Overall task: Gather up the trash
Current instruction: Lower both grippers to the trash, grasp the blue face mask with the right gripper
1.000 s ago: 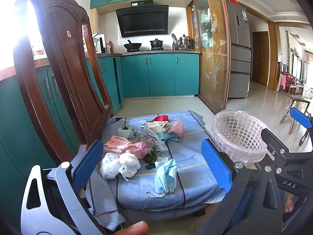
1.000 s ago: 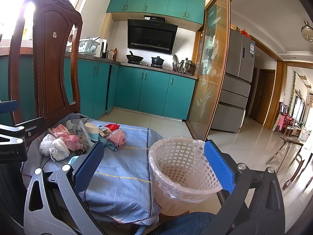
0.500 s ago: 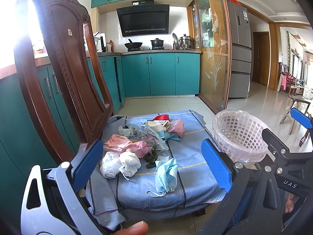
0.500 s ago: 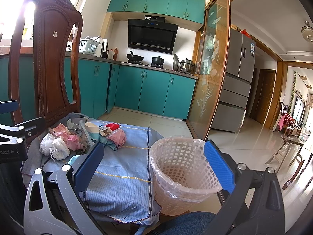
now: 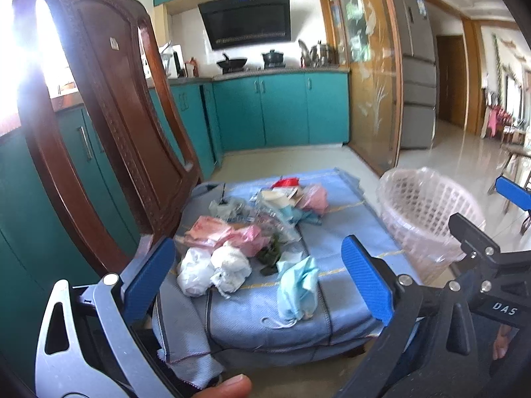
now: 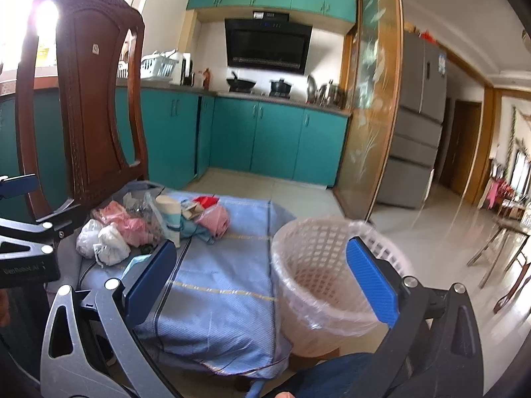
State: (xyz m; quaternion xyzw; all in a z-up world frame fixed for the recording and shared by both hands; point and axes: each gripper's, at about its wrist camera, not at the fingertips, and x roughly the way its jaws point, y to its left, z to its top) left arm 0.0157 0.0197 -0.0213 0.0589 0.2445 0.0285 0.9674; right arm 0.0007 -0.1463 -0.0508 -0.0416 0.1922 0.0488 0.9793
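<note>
Presently, a chair (image 5: 109, 139) is seen, its seat covered by a blue cloth (image 6: 215, 285). On the cloth a heap of trash is laid out: two white wads (image 5: 212, 267) nearest the chair back, pink wrappers (image 5: 225, 233) just behind them, a blue mask (image 5: 297, 290) near the front edge, a dark green scrap (image 5: 270, 253) between wads and mask, a paper cup (image 6: 169, 219) lying tilted, and a red scrap (image 5: 287, 182) at the far end. A white mesh bin (image 6: 318, 285), lined with a clear bag, is stood just beside the seat on the right. The left gripper (image 5: 259, 277) is held above the front of the heap, blue pads wide apart, nothing between them. The right gripper (image 6: 262, 282) is held before the bin, pads likewise spread and holding nothing. Teal cabinets (image 6: 275, 139) are noted behind.
</note>
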